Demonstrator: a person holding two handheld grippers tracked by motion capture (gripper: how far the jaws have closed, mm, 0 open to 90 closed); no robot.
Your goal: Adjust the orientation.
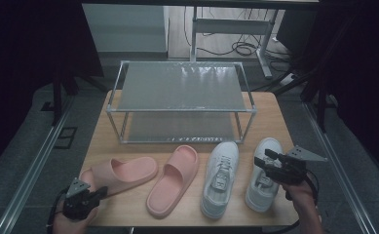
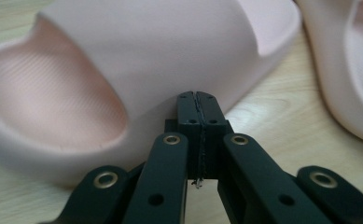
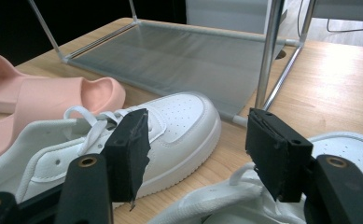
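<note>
High view first, nearest edge: the left gripper [image 1: 95,193] sits at about seven o'clock on the wooden table [image 1: 274,117], jaws pressed together on nothing, tips right at the near rim of the left pink slipper [image 1: 121,173]; in the left gripper view those closed jaws [image 2: 198,119] meet the slipper's strap wall [image 2: 170,51], touching or just short, I cannot tell which; the right gripper [image 1: 264,161] hangs at about four o'clock, jaws wide and empty, over the right white sneaker [image 1: 264,181]; its own view shows the pads [image 3: 131,149] spread above that sneaker's laces [image 3: 244,193]; between the two lie the right pink slipper [image 1: 173,180] and the left white sneaker [image 1: 220,178], toes toward twelve o'clock; beyond them, at twelve, stands the two-tier metal shoe rack [image 1: 181,109] with both shelves bare; judged by look, the slipper is light, soft moulded foam that will flex and spring under the pads, a little slick, not fragile; the strap edge or the side wall by the heel seems the sensible hold; the sneaker is heavier and stiffer, best pinched at the heel collar or tongue, since laces would slip
</note>
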